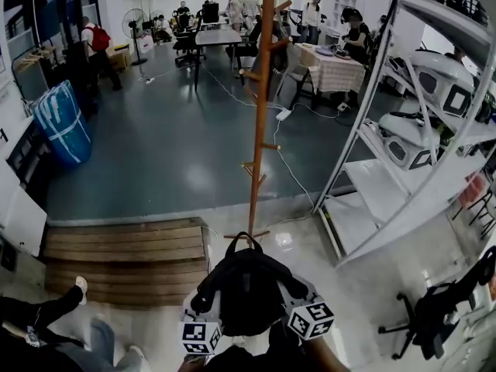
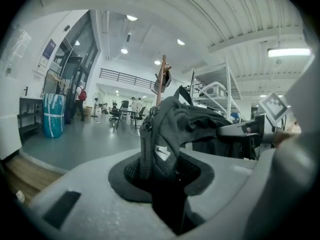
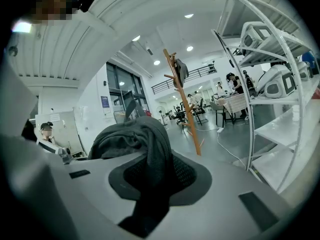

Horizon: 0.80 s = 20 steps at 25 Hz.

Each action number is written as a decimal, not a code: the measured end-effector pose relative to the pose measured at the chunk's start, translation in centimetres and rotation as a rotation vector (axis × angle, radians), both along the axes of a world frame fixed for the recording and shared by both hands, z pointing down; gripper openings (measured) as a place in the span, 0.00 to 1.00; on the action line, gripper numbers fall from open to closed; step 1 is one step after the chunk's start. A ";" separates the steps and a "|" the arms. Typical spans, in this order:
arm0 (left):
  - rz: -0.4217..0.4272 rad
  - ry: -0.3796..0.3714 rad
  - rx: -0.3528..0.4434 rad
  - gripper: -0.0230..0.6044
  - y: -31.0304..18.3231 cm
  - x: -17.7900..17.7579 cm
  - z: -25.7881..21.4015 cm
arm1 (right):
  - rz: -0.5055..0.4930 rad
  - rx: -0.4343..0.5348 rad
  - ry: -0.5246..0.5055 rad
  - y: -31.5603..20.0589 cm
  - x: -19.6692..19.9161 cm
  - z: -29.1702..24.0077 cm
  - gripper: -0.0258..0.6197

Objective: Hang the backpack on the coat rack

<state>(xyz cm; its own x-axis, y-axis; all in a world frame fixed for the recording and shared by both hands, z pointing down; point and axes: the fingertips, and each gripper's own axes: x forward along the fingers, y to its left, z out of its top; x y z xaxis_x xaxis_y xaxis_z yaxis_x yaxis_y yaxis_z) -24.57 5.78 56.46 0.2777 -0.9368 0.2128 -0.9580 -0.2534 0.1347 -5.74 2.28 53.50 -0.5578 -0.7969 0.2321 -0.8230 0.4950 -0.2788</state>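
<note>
Here the left gripper [image 2: 167, 184] and the right gripper [image 3: 152, 184] are each clamped on black fabric of the backpack [image 1: 246, 289]. It hangs between them, low in the head view, near the foot of the wooden rack [image 1: 260, 115].

Looks like a big open-plan lab office. Behind the wooden coat rack [image 1: 262, 107], desks [image 1: 219, 37] with monitors [image 1: 210, 12], rolling chairs [image 1: 186, 45] and people [image 1: 232, 8] at work; right of it, white metal shelving [image 1: 387, 196] stacked with white machine shells [image 1: 434, 76]; left of it, a pedestal fan [image 1: 134, 23]; power cables [image 1: 288, 169] across grey floor [image 1: 170, 153] past its base.
</note>
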 end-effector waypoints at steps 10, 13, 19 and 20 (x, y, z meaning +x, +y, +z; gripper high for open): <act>-0.115 -0.018 -0.029 0.22 -8.0 4.6 0.8 | -0.128 -0.028 -0.021 -9.9 3.9 1.4 0.16; -0.156 -0.022 -0.031 0.22 -10.4 6.8 0.7 | -0.174 -0.030 -0.021 -13.0 5.9 1.2 0.16; -0.208 -0.011 -0.026 0.22 -15.3 11.2 0.1 | -0.234 -0.019 -0.014 -18.8 9.9 0.6 0.16; -0.216 -0.012 -0.023 0.22 -16.0 11.9 0.0 | -0.242 -0.016 -0.013 -19.7 10.6 0.4 0.16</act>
